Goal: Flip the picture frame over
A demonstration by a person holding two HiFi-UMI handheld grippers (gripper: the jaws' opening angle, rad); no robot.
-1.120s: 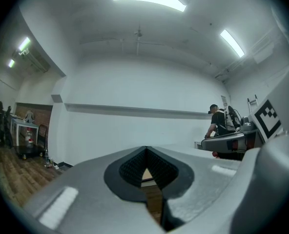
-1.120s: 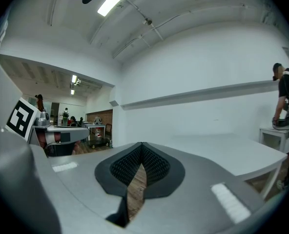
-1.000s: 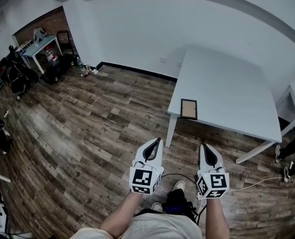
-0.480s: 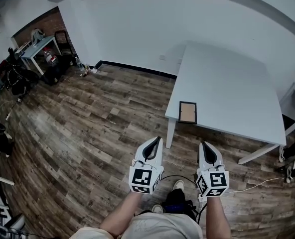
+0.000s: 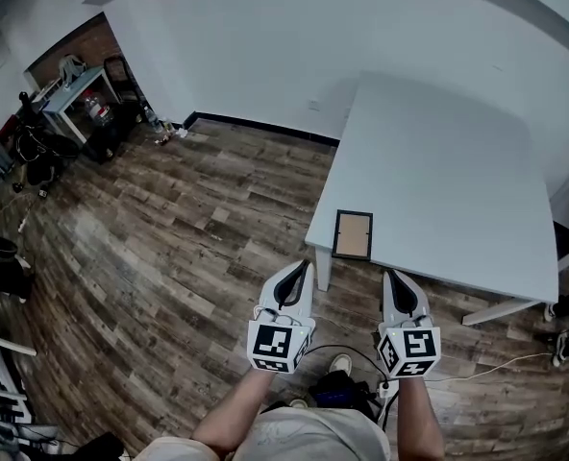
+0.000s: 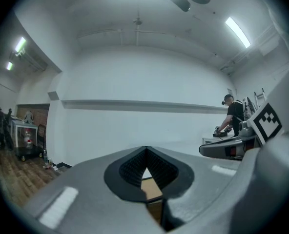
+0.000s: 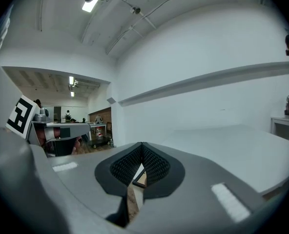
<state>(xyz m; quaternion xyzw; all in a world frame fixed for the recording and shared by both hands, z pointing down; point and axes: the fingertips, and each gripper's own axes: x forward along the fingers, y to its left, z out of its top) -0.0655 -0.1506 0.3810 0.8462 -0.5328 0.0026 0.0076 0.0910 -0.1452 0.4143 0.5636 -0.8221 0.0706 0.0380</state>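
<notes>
Left claw [image 5: 302,269] and right claw [image 5: 391,277] are both clenched on nothing, side by side just short of the white bench [image 5: 448,152].

At the far left, a wooden floor [image 5: 160,229] runs back to a small table [image 5: 71,92] with clutter around it in the corner. The left claw hangs over the floor with its tips pressed together, pointing at the bench's near left corner. The picture frame [image 5: 352,234] lies flat on that corner, just inside the edge. It has a dark border and a tan panel facing up, and it sits ahead of the two claws and between them, touching neither. In each gripper view a sliver of the frame shows through the small gap behind the closed tips. To its right, the right claw points at the bench's near edge, likewise closed and empty.
</notes>
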